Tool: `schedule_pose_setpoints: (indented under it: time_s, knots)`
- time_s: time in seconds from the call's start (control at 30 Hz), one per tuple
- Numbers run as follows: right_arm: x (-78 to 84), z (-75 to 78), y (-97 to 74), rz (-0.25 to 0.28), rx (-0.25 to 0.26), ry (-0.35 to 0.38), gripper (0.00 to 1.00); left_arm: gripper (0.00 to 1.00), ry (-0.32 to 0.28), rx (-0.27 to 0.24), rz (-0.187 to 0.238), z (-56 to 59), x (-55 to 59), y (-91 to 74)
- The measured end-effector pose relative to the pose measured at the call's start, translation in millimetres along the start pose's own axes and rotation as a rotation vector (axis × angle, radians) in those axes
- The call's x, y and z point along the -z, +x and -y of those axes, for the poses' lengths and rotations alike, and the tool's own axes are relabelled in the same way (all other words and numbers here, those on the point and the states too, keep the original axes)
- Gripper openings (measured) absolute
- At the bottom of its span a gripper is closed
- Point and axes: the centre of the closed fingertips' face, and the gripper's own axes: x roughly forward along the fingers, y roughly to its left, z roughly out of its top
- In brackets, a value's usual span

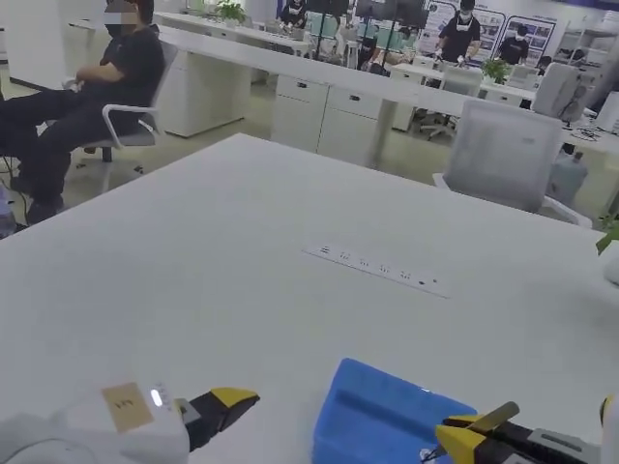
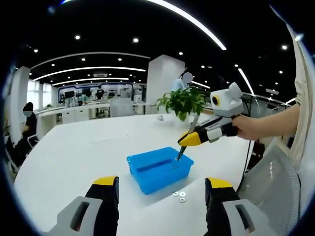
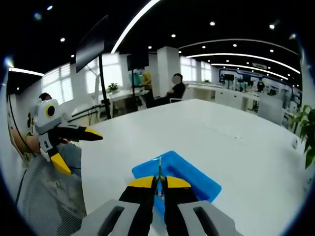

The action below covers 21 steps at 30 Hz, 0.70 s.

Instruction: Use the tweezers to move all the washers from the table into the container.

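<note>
Blue container sits on white worktop, a few washers just beside its near wall, ahead of the wide-spread left claw; right claw narrow, pinching tweezers, tips over the container.

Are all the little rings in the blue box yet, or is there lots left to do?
Not finished. The right gripper pinches the tweezers, with their tips down inside the blue box, so a drop looks under way. A few washers lie on the table beside the box. I cannot tell how many are already inside. The left gripper is open.
</note>
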Motion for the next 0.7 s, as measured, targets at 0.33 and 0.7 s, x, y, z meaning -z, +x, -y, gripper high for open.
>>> schedule_pose_setpoints:
  time_s: [0.33,0.7]
  knots:
    - [13.2,22.1,15.4,-0.034,0.007,0.1,0.03,0.71,0.0,0.0,-0.003,-0.4,0.7,-0.2]
    - [25.1,33.8,32.1,-0.084,-0.009,0.135,0.03,0.69,0.006,0.004,-0.008,0.4,1.7,0.0]
